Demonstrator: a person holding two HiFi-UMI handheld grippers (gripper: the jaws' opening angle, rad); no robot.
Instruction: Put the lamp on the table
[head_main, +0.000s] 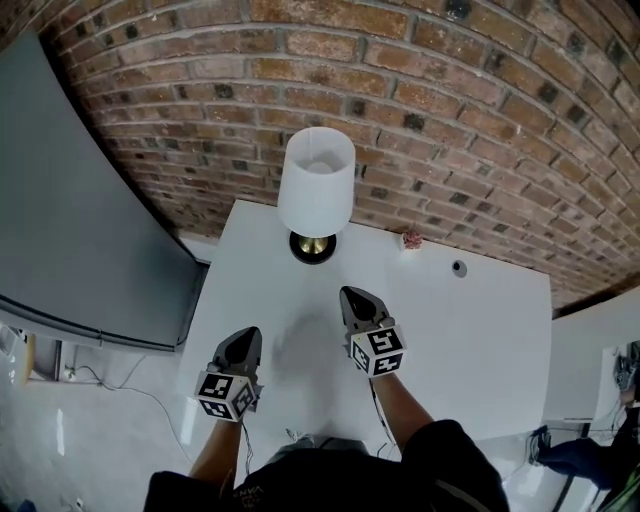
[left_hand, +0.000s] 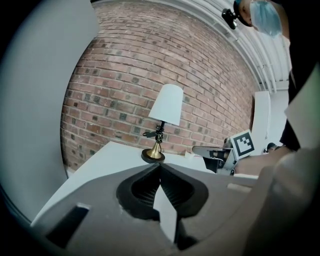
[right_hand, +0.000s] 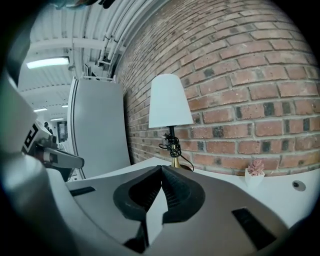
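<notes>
- Left gripper (head_main: 247, 335) and right gripper (head_main: 352, 294), seen from the head view, are both closed and hold nothing. They sit low over a white table (head_main: 480, 340), the right one further forward.
- Head view: the lamp (head_main: 316, 185) stands upright at the table's far edge, close to a brick wall (head_main: 450, 110). Its white shade hides most of the dark round base. Both grippers are apart from it. A small pink plant (head_main: 411, 239) sits to its right.
- Left gripper view: the jaws meet at their tips with nothing between them. Beyond them the lamp stands on the table, brass base flat, shade level. The right gripper shows at the right.
- Right gripper view: the jaws are pressed together and empty. The lamp rises just beyond them, with a bundled cord (right_hand: 173, 146) wound round its stem. The plant is to the right.
- Judgement: the lamp looks placed, so the step in hand is likely drawing back. To do it well, pull both grippers straight toward the body, low and slow. Keep the right one clear of the cord and shade, since a snag could tip the lamp.
</notes>
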